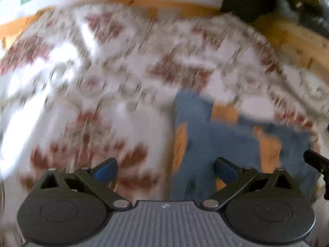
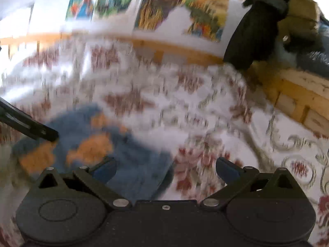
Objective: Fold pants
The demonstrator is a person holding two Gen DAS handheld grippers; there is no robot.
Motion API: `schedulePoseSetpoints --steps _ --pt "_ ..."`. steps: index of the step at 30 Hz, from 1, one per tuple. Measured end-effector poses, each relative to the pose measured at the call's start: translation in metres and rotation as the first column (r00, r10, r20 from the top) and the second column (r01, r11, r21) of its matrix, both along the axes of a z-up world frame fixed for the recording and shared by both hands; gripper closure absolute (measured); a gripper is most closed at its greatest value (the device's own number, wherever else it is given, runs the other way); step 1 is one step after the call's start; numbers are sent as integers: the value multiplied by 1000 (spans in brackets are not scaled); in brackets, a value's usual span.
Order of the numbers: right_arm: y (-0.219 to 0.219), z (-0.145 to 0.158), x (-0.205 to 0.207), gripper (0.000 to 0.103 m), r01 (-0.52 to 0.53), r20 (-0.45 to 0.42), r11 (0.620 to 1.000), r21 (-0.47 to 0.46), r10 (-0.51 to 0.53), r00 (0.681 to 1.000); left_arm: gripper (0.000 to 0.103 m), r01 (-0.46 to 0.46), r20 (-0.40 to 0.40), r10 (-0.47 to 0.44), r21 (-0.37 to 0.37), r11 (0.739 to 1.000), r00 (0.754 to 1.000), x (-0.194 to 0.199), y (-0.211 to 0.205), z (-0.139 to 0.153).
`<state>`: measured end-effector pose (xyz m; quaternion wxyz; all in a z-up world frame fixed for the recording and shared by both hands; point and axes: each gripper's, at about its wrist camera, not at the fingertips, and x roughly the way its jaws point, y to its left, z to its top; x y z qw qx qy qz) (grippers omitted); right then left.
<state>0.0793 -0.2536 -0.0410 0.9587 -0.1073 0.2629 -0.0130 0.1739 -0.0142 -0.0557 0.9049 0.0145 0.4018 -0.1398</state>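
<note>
Blue pants with orange patches (image 1: 222, 138) lie bunched on a white bedspread with red flowers (image 1: 98, 94). Both views are smeared by motion. My left gripper (image 1: 165, 168) is open above the bedspread, its right finger over the left part of the pants, nothing between the fingers. In the right wrist view the pants (image 2: 98, 144) lie at lower left. My right gripper (image 2: 165, 167) is open with its left finger over the pants' right edge, holding nothing. The other gripper's black finger shows at the edge of each view (image 1: 316, 162) (image 2: 28, 125).
A wooden bed frame (image 2: 296, 96) runs along the right and the far side. A dark garment (image 2: 257, 33) hangs over the frame's far right corner. Colourful pictures (image 2: 181, 10) cover the white wall behind.
</note>
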Motion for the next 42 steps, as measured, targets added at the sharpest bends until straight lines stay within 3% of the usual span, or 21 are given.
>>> schedulePoseSetpoints --steps 2,6,8,12,18,23,29,42 --pt "1 -10 2 1 25 -72 1000 -4 -26 997 1 -16 7 16 -12 1000 1000 -9 4 -2" --pt "-5 7 -19 1 53 5 995 89 -54 999 1 -3 -23 4 56 998 1000 -15 -2 10" --pt "-4 8 -26 1 57 8 994 97 -58 998 1 -13 -50 15 45 999 999 -21 1 11" --pt "2 -10 -25 1 78 -108 995 58 -72 992 1 -44 -89 45 11 999 995 -40 11 7" --pt "-3 2 -50 1 99 -42 985 143 -93 995 0 -7 -115 19 108 994 993 -61 7 12" --pt "1 7 -62 1 102 -44 980 171 -96 994 0 22 -118 -1 177 984 993 -74 0 12" --pt "3 0 -60 1 107 -92 979 174 -92 991 0 32 -125 -8 190 981 992 -76 -2 11" --pt "-19 -15 -58 1 169 -180 947 273 -122 976 0 48 -136 -20 204 978 991 -74 -3 6"
